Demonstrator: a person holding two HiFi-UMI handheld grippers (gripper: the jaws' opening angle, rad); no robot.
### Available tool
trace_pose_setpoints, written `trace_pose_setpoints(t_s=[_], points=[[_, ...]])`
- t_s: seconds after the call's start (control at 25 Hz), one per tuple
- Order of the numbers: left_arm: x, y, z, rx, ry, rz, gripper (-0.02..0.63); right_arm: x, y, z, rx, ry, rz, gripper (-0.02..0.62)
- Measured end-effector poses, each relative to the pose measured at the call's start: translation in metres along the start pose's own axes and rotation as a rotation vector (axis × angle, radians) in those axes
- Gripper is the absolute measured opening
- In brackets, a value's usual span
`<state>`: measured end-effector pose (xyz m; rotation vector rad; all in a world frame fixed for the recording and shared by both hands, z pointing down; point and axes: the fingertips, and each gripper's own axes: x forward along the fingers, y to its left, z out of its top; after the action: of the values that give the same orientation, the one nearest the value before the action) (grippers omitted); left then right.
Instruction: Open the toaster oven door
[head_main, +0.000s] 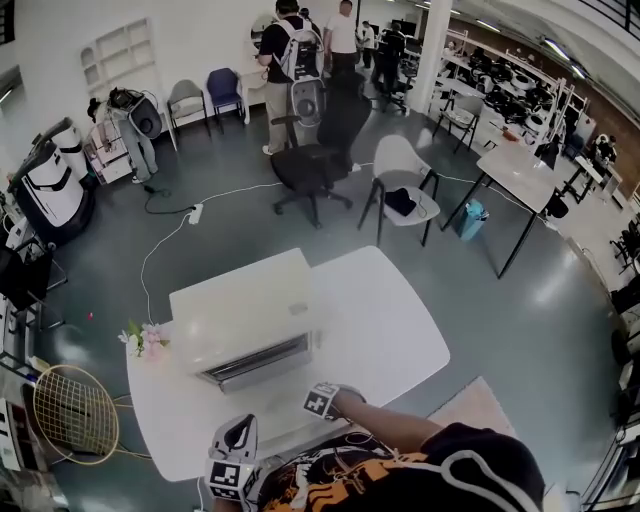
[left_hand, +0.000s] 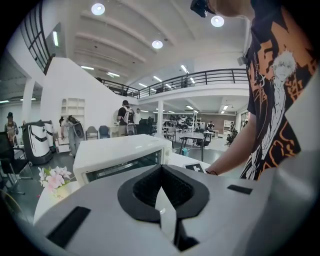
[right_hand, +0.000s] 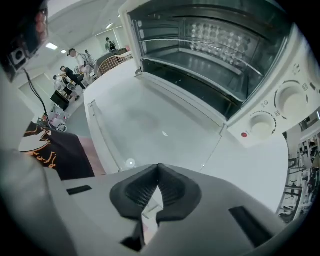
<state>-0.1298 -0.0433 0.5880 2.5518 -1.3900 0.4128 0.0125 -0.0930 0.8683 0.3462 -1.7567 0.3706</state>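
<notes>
A white toaster oven (head_main: 240, 312) stands on the white table (head_main: 400, 330). In the right gripper view its glass door (right_hand: 150, 122) hangs fully open and lies flat, with the handle (right_hand: 100, 132) toward me. The dark cavity with its wire rack (right_hand: 200, 55) shows behind it. My right gripper (right_hand: 158, 166) hovers just above the open door, shut and holding nothing; in the head view the right gripper (head_main: 322, 400) sits in front of the oven's right side. My left gripper (head_main: 232, 462) stays low at the table's near edge, shut and empty, with the oven (left_hand: 122, 152) ahead of the left gripper (left_hand: 161, 167).
Two knobs (right_hand: 287, 97) and a red lamp (right_hand: 244, 134) are on the oven's right panel. Pink flowers (head_main: 143, 340) lie at the table's left end, a badminton racket (head_main: 72, 415) below them. Chairs (head_main: 400, 185), another table (head_main: 520, 175) and standing people (head_main: 290, 50) are farther off.
</notes>
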Motion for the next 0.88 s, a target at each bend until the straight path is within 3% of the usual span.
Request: trace_pose_setpoints(t_s=[0.28,0.6,0.72,0.88], points=[[0.0,-0.001,0.004,-0.009,-0.03,0.003,0.021,-0.002,-0.002,0.0,0.03,-0.019,-0.024,0.014],[0.002,-0.001,0.0,-0.021,-0.015,-0.007,0.021,-0.038,-0.03,0.016,0.11,-0.161,-0.091,0.014],[0.004,-0.003,0.007,-0.012,-0.024,-0.02,0.021,-0.059,-0.033,0.033,0.129,-0.235,-0.097,0.014],[0.006,-0.001,0.015,-0.01,-0.041,-0.023,0.021,-0.1,-0.027,0.07,0.116,-0.408,-0.083,0.014]])
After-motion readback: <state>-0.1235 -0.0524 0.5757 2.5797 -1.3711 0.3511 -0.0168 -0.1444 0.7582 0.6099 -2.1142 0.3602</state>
